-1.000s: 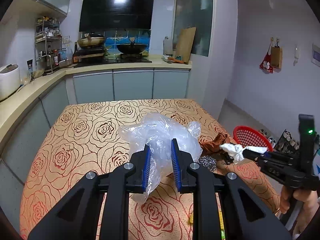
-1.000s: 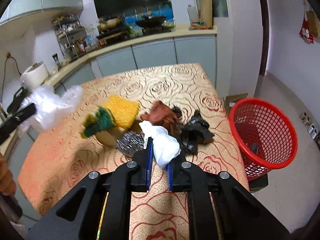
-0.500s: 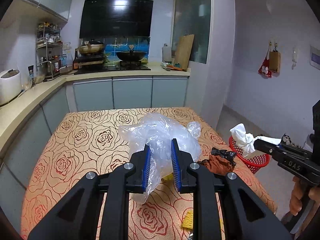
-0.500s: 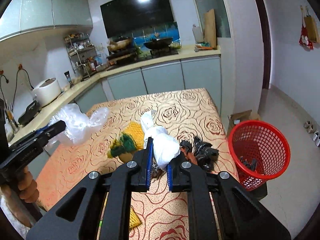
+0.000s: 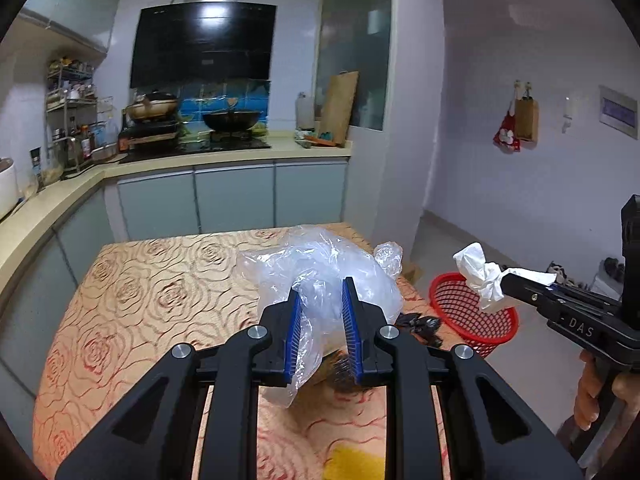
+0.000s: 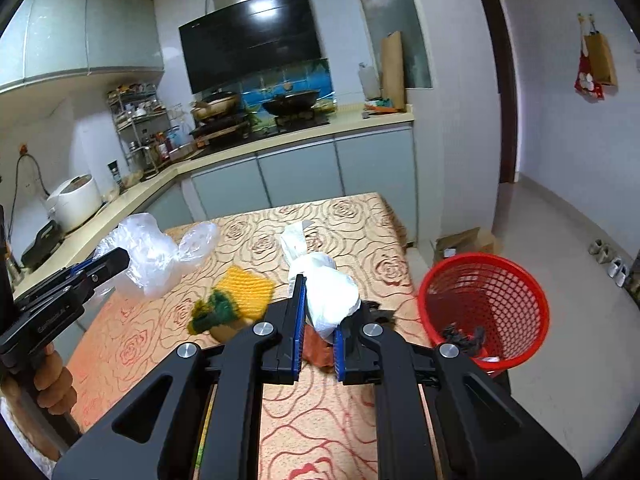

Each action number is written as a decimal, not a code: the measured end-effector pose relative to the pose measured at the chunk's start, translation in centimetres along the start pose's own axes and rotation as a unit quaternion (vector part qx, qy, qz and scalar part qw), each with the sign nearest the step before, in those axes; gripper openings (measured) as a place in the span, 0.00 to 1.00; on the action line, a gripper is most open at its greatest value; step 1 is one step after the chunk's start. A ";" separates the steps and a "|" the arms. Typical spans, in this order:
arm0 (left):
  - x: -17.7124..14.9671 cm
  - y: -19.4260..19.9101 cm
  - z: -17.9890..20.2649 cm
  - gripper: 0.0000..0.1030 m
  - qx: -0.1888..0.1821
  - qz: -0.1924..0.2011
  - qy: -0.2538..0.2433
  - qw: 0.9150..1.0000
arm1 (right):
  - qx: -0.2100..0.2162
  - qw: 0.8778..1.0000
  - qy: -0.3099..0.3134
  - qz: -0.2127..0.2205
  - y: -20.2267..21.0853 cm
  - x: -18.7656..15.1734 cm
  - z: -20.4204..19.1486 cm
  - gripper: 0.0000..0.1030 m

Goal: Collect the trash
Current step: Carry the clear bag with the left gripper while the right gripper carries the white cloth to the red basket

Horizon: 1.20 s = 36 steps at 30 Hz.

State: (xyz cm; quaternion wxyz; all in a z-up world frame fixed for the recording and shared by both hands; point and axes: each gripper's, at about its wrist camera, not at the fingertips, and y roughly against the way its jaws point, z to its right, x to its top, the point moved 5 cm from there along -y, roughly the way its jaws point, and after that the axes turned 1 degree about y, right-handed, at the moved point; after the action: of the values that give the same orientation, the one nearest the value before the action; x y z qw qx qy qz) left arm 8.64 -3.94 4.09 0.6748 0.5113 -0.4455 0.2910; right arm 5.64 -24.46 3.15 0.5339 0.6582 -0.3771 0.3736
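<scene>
My left gripper (image 5: 320,312) clamps clear plastic bag (image 5: 320,268), my right gripper (image 6: 319,320) pinches white tissue wad (image 6: 328,296), red basket (image 6: 486,304) beside table (image 6: 352,216) holds dark scraps (image 6: 460,334)

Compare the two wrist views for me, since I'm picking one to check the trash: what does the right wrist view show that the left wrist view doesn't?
Only the right wrist view shows the yellow and green scrubber on the table and the dark trash already inside the red basket. Only the left wrist view shows the steel wool behind the clear plastic bag. Both show that bag pinched in the left hand-held gripper, the white tissue wad clamped in the right hand-held gripper, and the rose-patterned table.
</scene>
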 end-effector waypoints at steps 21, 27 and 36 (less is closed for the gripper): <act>2.2 -9.4 11.7 0.18 -0.105 -0.025 -0.049 0.993 | -0.120 0.991 -0.063 0.009 0.4 0.6 11.8 0.12; 1.7 -12.3 14.4 0.18 -0.139 -0.049 -0.052 0.988 | -0.142 0.987 -0.076 0.005 -0.2 0.5 14.4 0.12; 0.5 -17.0 17.9 0.18 -0.160 -0.097 -0.060 0.980 | -0.165 0.982 -0.089 -0.021 -2.4 -0.6 16.9 0.12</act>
State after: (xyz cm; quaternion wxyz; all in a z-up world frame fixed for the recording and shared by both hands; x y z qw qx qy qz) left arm 17.86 -26.16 -1.33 0.7452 0.4537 -0.4742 0.1180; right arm 9.06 -40.70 -1.00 0.6072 0.5995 -0.4653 0.2354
